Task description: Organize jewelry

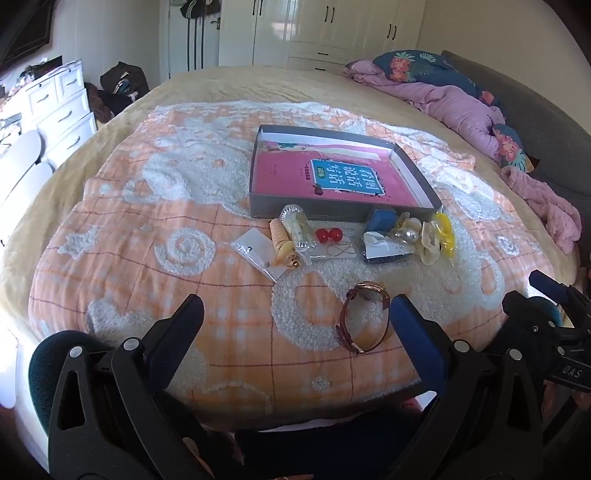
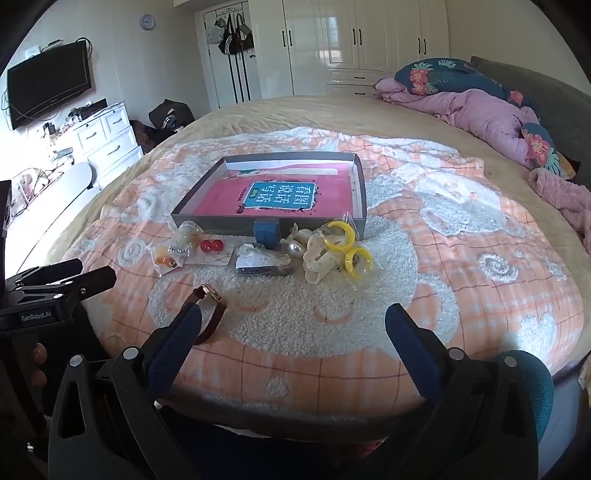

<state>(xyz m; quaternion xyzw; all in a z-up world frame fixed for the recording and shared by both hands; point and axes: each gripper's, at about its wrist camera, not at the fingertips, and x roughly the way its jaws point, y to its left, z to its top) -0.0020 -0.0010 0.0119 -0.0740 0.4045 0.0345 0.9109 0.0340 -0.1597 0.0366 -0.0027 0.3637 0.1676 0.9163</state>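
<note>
While both our grippers hang at the near edge of the bed, we look across an orange-and-white checked blanket (image 1: 207, 295) with raised fluffy white rings and stars, spread over a tan bedspread (image 2: 295, 110). Our left gripper (image 1: 297, 314) has its fingers spread wide and holds nothing; our right gripper (image 2: 293, 325) is spread just as wide, also with nothing between the pads.

On the blanket, a shallow grey box (image 1: 325, 216) lies open with a pink book (image 1: 314, 177) flat inside it. Just in front of the box's near wall the jewelry lies in a loose row: a small clear packet (image 1: 258, 249), a beige coiled piece (image 1: 282, 242), a clear packet with a silvery item (image 1: 295, 227), two red beads (image 1: 327, 234) on a card, a blue box (image 1: 382, 219), pearl pieces (image 1: 408, 230) and yellow rings (image 2: 349, 247) in clear wrap. Nearer to us, apart from that row, a brown-strapped watch (image 1: 364, 319) stands on its edge, close beside the left gripper's right finger.

Beyond the bed we see white wardrobes (image 2: 369, 37), a door hung with bags (image 2: 232, 33), a wall-mounted television (image 2: 48, 83) above a white dresser (image 2: 107, 136), and a crumpled purple quilt (image 2: 480, 114) with floral pillows (image 2: 436, 75) against a grey headboard (image 2: 554, 110).
</note>
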